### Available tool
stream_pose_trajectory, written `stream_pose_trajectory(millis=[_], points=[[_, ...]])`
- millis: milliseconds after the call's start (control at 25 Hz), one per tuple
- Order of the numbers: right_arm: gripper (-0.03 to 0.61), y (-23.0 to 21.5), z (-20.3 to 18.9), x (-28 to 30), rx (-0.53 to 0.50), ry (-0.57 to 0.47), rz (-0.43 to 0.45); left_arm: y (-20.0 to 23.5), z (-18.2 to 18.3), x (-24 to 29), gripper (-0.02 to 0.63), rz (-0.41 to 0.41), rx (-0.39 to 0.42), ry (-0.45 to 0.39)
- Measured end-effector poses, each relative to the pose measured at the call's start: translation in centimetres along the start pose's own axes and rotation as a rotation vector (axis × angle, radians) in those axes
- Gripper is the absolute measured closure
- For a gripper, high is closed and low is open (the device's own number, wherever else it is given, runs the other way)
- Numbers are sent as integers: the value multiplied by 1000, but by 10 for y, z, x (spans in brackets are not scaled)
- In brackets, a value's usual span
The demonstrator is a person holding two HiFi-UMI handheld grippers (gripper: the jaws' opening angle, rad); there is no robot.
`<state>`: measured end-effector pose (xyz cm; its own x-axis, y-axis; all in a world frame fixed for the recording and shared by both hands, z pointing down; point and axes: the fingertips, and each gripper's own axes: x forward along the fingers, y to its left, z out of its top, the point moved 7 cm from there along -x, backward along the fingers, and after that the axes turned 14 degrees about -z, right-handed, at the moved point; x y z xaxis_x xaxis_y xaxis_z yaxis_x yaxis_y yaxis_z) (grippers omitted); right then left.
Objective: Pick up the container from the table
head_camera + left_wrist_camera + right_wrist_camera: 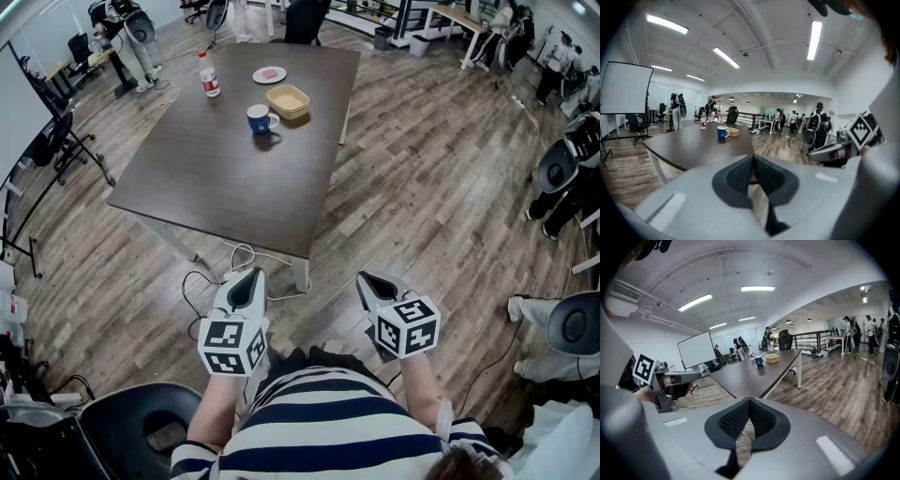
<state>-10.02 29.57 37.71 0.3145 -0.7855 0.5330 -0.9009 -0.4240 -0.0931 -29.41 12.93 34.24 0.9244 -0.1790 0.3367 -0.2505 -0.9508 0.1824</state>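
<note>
The container [288, 100] is a shallow tan bowl on the far part of the dark table [234, 178]. It also shows small and distant in the left gripper view as the container [733, 131] and in the right gripper view as the container [772, 358]. My left gripper [254, 275] and right gripper [368, 279] hang side by side in front of the table's near edge, well short of the bowl. The left gripper [752, 160] and the right gripper [749, 403] both have their pads pressed together with nothing between them.
A blue mug [260, 119] stands just left of the bowl; a bottle [209, 75] and a pink plate [269, 74] sit farther back. Cables [234, 267] lie on the wooden floor under the near table edge. Office chairs and people stand around the room.
</note>
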Motion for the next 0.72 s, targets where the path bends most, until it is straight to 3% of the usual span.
stream_pose_trajectory(millis=[720], points=[[580,-33,-4,11,-20,26,-1,-18,-5,35,614,-18,-36,10]])
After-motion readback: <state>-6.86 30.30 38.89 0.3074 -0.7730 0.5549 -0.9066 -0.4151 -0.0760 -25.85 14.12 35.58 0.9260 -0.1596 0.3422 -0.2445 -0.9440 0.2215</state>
